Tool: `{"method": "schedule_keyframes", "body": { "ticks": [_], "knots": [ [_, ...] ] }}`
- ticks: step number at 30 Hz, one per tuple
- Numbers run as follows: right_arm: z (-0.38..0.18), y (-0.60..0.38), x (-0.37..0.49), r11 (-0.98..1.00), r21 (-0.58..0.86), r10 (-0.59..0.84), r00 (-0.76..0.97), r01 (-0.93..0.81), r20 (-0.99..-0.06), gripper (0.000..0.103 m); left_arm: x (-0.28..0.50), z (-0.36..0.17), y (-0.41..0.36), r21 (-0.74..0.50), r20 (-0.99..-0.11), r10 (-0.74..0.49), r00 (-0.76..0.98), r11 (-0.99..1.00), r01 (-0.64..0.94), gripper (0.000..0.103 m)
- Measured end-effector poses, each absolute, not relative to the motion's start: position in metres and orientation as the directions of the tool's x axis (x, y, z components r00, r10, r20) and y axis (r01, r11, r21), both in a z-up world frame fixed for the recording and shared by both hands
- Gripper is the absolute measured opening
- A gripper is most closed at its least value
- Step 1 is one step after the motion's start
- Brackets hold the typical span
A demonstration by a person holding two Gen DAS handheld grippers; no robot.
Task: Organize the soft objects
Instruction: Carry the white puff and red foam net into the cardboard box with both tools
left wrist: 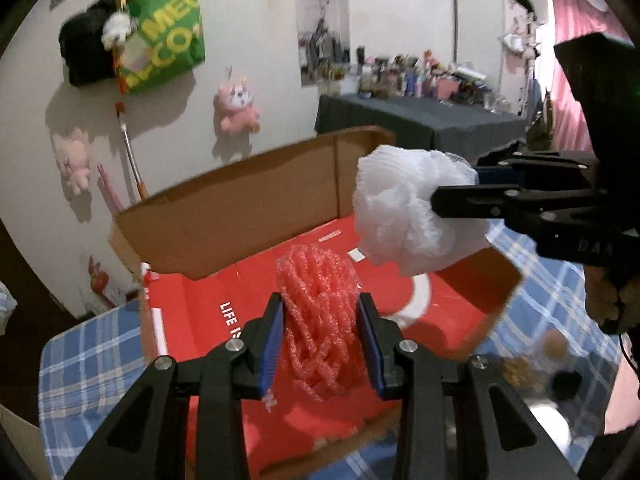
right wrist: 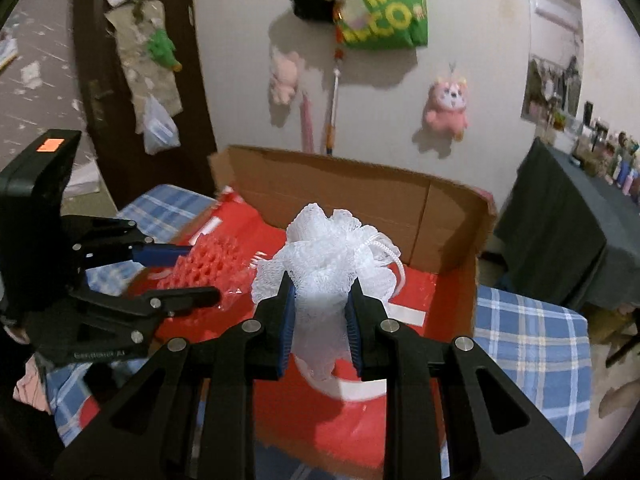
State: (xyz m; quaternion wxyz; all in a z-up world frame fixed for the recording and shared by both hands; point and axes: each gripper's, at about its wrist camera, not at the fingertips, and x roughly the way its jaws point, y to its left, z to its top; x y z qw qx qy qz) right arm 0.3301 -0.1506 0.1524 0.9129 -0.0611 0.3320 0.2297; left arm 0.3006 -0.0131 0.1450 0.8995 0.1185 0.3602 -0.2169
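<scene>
Red-lined box (left wrist: 248, 216): pink foam net (left wrist: 320, 320), possibly mesh; white pouf (right wrist: 324, 256).

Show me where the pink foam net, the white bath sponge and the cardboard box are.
pink foam net (left wrist: 320, 320), left wrist view, middle.
white bath sponge (right wrist: 324, 256), right wrist view, upper ruffles.
cardboard box (left wrist: 248, 208), left wrist view, back wall.

A lived-in home bedroom is shown. Pink plush toys (right wrist: 446, 106) and a green tote bag (left wrist: 168, 36) are hung on the white wall, and a blue plaid bedsheet (right wrist: 532, 344) is spread under a cardboard box (left wrist: 248, 204). A dark-draped table (left wrist: 420, 120) crowded with bottles is set along the far wall.
</scene>
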Motion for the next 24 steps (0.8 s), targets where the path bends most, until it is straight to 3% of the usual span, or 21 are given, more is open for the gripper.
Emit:
{"method": "schedule_keyframes", "body": {
  "ticks": [14,24],
  "knots": [
    [0.099,-0.132,0.437,0.932,0.028,0.252,0.588,-0.362,-0.769,0.022,0.403,0.089,-0.022,0.039,-0.801,-0.214,0.559,0.913,0.406,0.039],
    [0.076,-0.131,0.449,0.939,0.016,0.215,0.549,-0.344,-0.808,0.027,0.416,0.072,-0.026,0.035,-0.797,-0.210,0.566,0.920,0.390,0.044]
  ]
}}
